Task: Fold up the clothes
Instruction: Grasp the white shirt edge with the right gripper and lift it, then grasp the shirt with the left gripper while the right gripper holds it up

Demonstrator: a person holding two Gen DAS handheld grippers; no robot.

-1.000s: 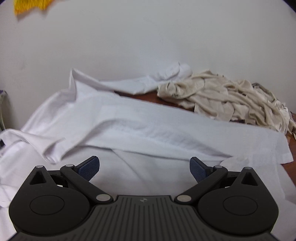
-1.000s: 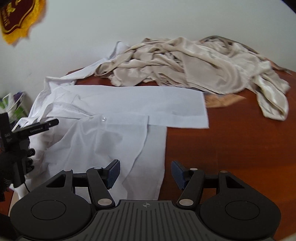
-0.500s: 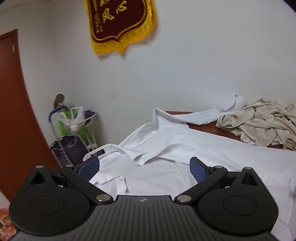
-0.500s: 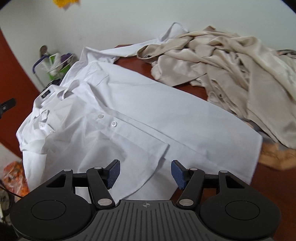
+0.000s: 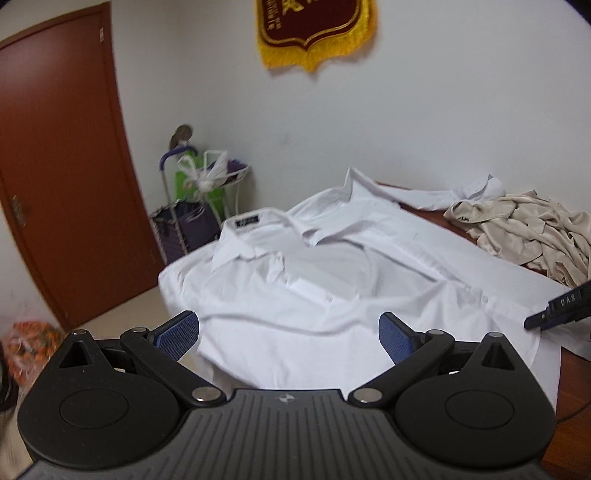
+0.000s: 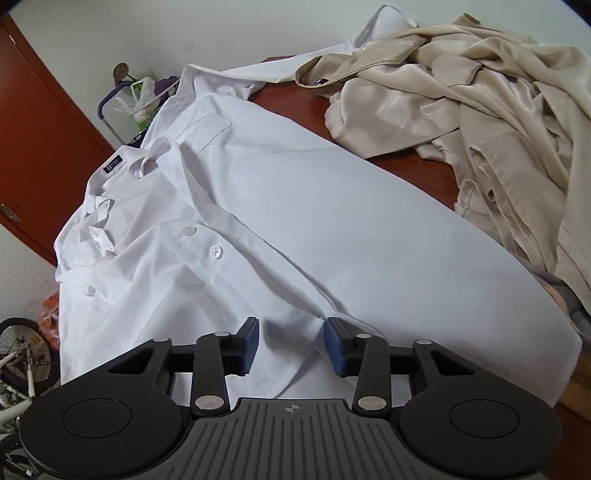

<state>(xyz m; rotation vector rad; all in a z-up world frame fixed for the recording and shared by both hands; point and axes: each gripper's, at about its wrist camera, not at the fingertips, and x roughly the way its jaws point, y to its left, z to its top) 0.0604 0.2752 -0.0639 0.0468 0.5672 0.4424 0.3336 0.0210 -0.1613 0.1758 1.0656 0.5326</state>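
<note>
rumpled white shirt, glossy beige heap

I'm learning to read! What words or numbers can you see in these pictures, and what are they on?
"DAB", or close to it, in pale letters on the right gripper at the edge of the left wrist view.
Gold characters on the red wall banner: cut off, unreadable.
Dark collar label of the white shirt: print too small.
Black tag on the beige garment: unreadable.

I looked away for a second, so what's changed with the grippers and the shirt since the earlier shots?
Both grippers swung left toward the collar end of the white shirt. The right gripper narrowed its jaws over the hem but remains open. The left gripper stayed wide open, empty. The shirt and the beige pile kept their places.
</note>
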